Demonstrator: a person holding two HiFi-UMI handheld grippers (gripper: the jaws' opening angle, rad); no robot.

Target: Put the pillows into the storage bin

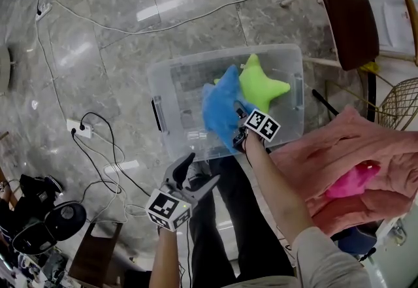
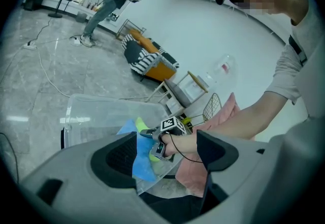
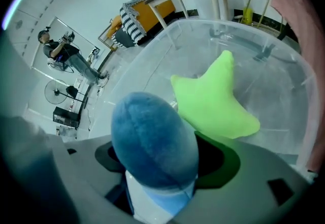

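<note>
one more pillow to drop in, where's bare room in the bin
Free: the left half of the bin, bare bottom between its left wall and the blue pillow. Crowded: the right half, where it sits beside the green pillow.

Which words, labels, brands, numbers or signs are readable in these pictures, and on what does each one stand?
None: no words, brands or numbers are readable in any view.
Only a black-and-white square pattern, without letters, stands on the left tongs, and another on the right tongs.
</note>
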